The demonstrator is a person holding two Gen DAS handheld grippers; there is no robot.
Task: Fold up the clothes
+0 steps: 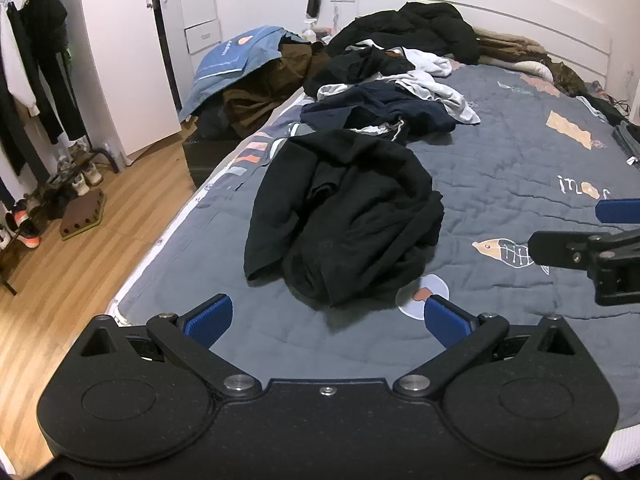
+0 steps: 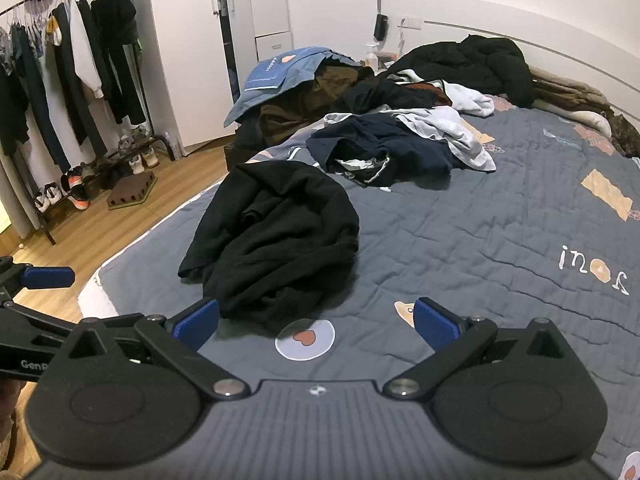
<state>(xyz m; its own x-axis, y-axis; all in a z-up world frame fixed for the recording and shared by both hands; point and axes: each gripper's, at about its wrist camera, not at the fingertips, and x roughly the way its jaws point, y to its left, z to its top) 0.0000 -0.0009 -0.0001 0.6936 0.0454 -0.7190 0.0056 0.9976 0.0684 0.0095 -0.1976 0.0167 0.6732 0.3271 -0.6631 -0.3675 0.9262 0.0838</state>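
Hovering over the grey quilt [image 1: 500,184] with both tools spread wide and nothing in either one. My left gripper [image 1: 326,320] has its blue pads as far apart as they go, angled down toward the bed; my right gripper [image 2: 316,320] is the same, jaws gaping, empty. The black garment [image 1: 344,216] lies crumpled in a heap just ahead of both, on the near-left part of the bed, close to the mattress edge. Behind it sits a navy piece [image 1: 380,110] tangled with white clothes [image 1: 436,92], and a bigger dark pile [image 1: 420,28] up by the headboard.

My read: the first job is spreading this black one flat before any fold. I want an edge, not a fistful of bunched cloth, so I'm looking at the loose flap on its near-left side for the left tool and the near-right bulge for the right. It's all black on black, so I can't honestly tell hem from sleeve yet; it may be a hoodie. Best to come in low, pinch a single layer each side, lift and shake it open, then lay it down toward the open quilt on the right
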